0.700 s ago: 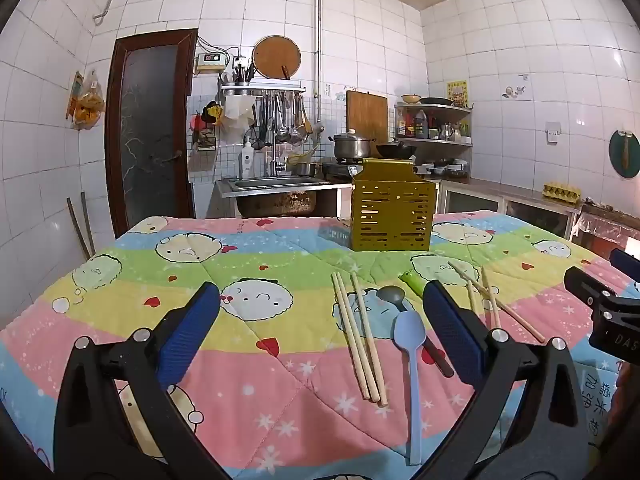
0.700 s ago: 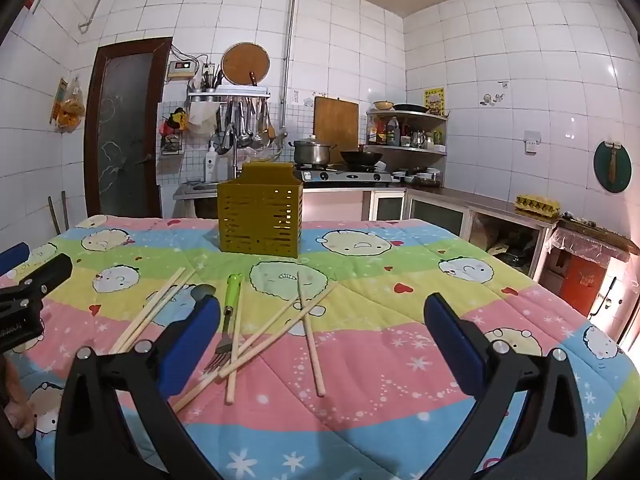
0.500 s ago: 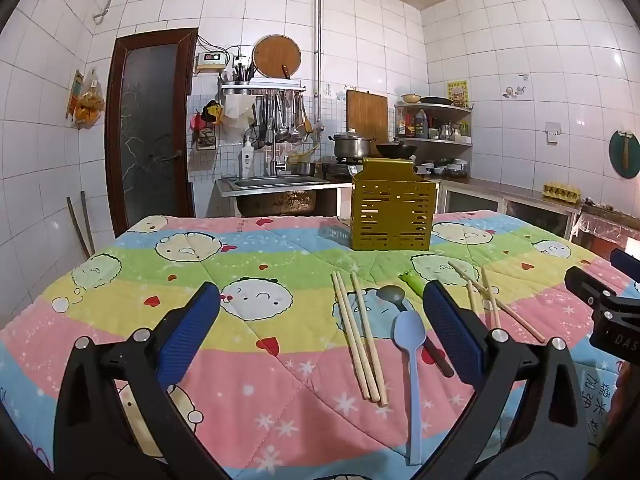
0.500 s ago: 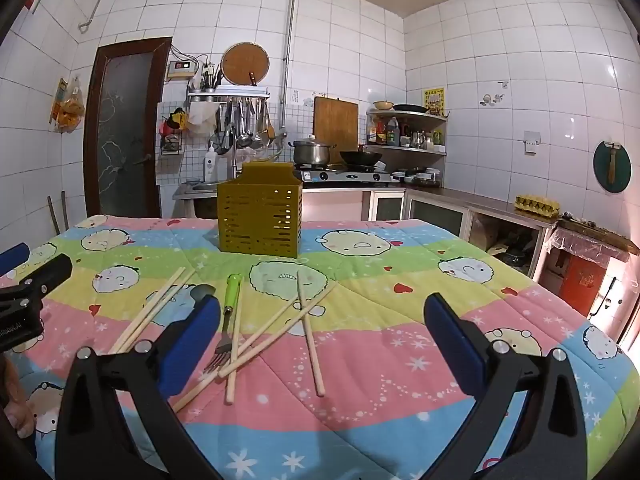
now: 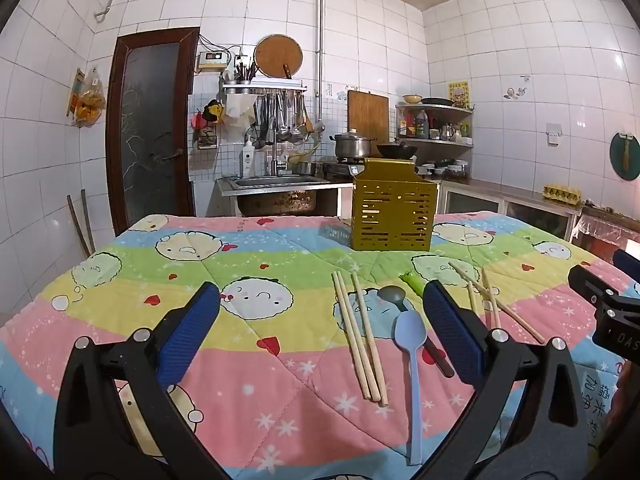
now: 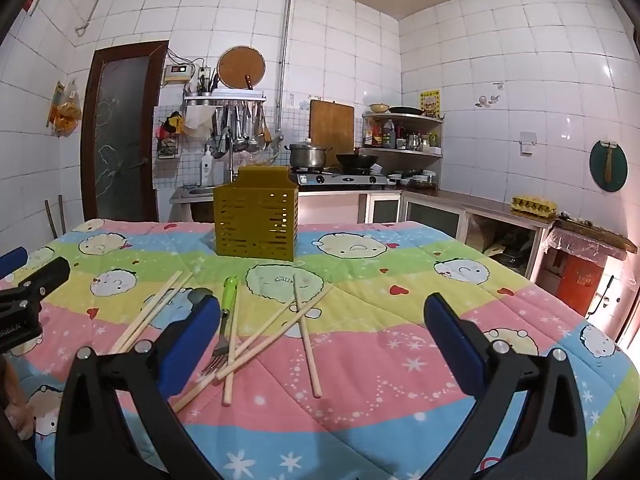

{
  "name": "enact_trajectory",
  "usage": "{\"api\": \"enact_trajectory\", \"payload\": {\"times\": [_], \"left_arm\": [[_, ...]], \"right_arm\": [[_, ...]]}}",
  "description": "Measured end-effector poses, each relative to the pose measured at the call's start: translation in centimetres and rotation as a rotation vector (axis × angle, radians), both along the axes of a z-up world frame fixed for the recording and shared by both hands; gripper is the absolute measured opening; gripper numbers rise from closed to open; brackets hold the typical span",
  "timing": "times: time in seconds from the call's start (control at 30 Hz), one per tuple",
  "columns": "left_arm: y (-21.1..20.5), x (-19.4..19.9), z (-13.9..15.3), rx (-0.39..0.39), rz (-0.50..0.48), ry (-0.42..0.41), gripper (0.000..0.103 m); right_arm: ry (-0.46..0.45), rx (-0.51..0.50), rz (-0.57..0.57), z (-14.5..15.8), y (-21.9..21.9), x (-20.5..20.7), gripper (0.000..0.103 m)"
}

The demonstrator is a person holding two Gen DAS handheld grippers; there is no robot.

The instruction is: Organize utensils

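A yellow slotted utensil holder (image 5: 391,216) stands upright at the far middle of the table; it also shows in the right wrist view (image 6: 256,218). Wooden chopsticks (image 5: 360,336), a light blue spoon (image 5: 412,364) and a dark spoon (image 5: 394,294) lie in front of it. More chopsticks (image 6: 306,330) lie crossed beside a green-handled fork (image 6: 226,320). My left gripper (image 5: 320,332) is open and empty above the near table. My right gripper (image 6: 320,336) is open and empty, to the right of the fork.
The table is covered by a colourful cartoon quilt (image 5: 200,276). Behind it are a sink (image 5: 276,184), a stove with a pot (image 6: 308,156), a door (image 5: 150,124) and a counter (image 6: 480,208) on the right.
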State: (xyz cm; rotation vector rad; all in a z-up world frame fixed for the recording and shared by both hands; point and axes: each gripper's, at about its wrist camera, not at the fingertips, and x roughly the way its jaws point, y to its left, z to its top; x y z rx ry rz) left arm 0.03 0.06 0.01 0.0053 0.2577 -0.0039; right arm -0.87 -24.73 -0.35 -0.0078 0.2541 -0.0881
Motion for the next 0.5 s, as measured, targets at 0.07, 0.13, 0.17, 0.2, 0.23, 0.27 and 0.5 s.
{"api": "enact_trajectory", "payload": {"times": [0.07, 0.13, 0.17, 0.2, 0.23, 0.27, 0.5], "left_arm": [[0.0, 0.01, 0.0, 0.0, 0.0, 0.001, 0.098], [0.01, 0.0, 0.0, -0.001, 0.0, 0.0, 0.098], [0.0, 0.0, 0.0, -0.001, 0.0, 0.0, 0.098], [0.0, 0.01, 0.0, -0.001, 0.0, 0.001, 0.098], [-0.01, 0.01, 0.0, 0.0, 0.0, 0.001, 0.098], [0.0, 0.0, 0.0, -0.001, 0.0, 0.0, 0.098], [0.01, 0.0, 0.0, -0.002, 0.0, 0.0, 0.098]], "right_arm": [[-0.004, -0.005, -0.005, 0.28, 0.23, -0.37, 0.099], [-0.007, -0.009, -0.006, 0.25, 0.34, -0.41, 0.099], [-0.008, -0.01, -0.006, 0.26, 0.36, -0.43, 0.099], [-0.009, -0.011, -0.007, 0.27, 0.41, -0.43, 0.099], [-0.009, -0.011, -0.007, 0.22, 0.43, -0.35, 0.099], [-0.009, -0.011, -0.007, 0.19, 0.45, -0.32, 0.099], [-0.011, -0.009, -0.008, 0.31, 0.43, -0.38, 0.099]]}}
